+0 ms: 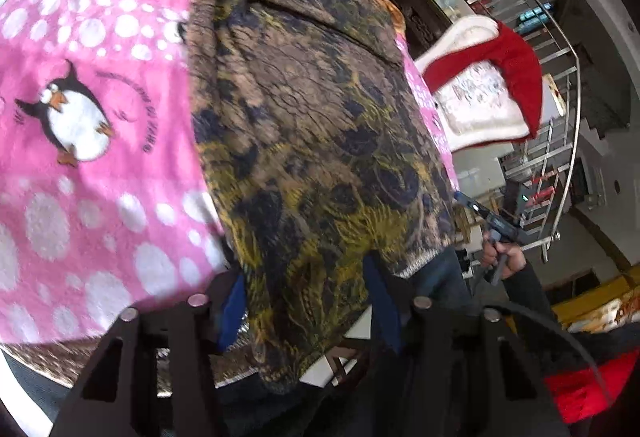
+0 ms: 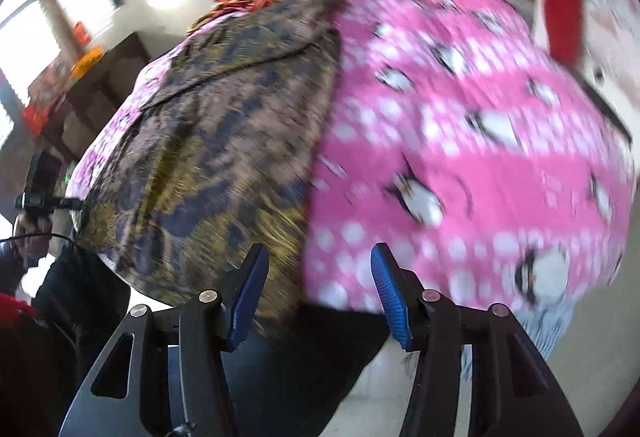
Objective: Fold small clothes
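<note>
While the pink penguin blanket (image 1: 80,85) covers the surface (a bed or a tabletop, cannot tell which), it is the landmark for everything else. On the blanket lies the task's thing, a brown-and-yellow patterned garment (image 1: 304,109), spread flat in a long strip with its near hem hanging off the blanket's near edge. At the garment's far end a fold line or collar edge shows; blur hides detail.

Left gripper (image 1: 308,301) sits at the blanket's near edge. Its jaws stand about half apart with the hanging hem between the blue pads (image 1: 234,313). Whether the pads actually pinch the cloth I cannot tell; fabric covers the gap.

Right gripper (image 2: 320,297) hovers over the near edge where garment meets bare blanket. Jaws roughly half open, nothing in them, garment edge just beside the left pad.

Judged step: take both near corners of the hem, then carry it over to the far end. To do it well, get the right jaws onto the garment only, not the blanket beneath. Match both grips at the same height along the hem, lift together, keep the cloth taut so the fold lands square.
</note>
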`<action>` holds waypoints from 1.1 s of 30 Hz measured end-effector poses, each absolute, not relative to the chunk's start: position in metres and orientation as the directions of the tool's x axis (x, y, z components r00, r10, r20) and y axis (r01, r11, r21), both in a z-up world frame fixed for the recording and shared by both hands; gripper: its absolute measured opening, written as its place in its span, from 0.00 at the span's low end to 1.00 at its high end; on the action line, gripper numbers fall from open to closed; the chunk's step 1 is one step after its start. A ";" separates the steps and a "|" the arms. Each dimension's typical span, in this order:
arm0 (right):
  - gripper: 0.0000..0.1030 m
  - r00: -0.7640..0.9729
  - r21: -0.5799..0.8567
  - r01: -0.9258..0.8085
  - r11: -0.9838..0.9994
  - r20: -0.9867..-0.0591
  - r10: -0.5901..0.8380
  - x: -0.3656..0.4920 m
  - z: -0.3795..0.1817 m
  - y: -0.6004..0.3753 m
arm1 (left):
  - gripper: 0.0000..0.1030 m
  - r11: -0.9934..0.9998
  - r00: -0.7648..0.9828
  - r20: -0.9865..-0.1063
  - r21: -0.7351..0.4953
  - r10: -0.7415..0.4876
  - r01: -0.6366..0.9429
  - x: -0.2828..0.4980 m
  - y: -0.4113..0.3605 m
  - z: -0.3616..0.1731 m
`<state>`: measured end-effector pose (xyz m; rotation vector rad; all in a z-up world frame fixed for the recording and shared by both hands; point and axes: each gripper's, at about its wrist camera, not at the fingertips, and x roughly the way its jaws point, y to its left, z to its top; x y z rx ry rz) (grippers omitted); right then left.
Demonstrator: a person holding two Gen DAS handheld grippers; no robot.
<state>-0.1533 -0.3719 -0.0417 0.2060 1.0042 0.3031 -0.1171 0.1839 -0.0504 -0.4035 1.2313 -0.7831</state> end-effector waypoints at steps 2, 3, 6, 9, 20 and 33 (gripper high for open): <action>0.54 0.502 0.350 -0.151 0.924 -0.778 0.377 -0.154 -0.050 -0.376 | 0.35 0.692 0.107 -0.703 -0.641 -0.703 0.333 -0.121 0.177 -0.053; 0.54 0.505 0.388 -0.167 0.907 -0.756 0.416 -0.153 -0.052 -0.377 | 0.34 0.701 0.111 -0.712 -0.631 -0.694 0.332 -0.120 0.175 -0.055; 0.54 0.512 0.441 -0.235 0.866 -0.701 0.496 -0.147 -0.052 -0.369 | 0.30 0.688 0.133 -0.684 -0.665 -0.717 0.290 -0.111 0.179 -0.057; 0.54 0.485 0.432 -0.279 0.858 -0.708 0.513 -0.130 -0.059 -0.356 | 0.29 0.680 0.137 -0.673 -0.676 -0.727 0.285 -0.108 0.178 -0.058; 0.34 0.338 0.672 -0.321 0.668 -0.577 0.743 -0.124 -0.073 -0.355 | 0.19 0.654 0.120 -0.649 -0.705 -0.751 0.275 -0.110 0.176 -0.067; 0.07 0.397 0.614 -0.376 0.694 -0.570 0.719 -0.140 -0.039 -0.357 | 0.03 0.672 0.266 -0.617 -0.682 -0.740 0.288 -0.130 0.200 -0.028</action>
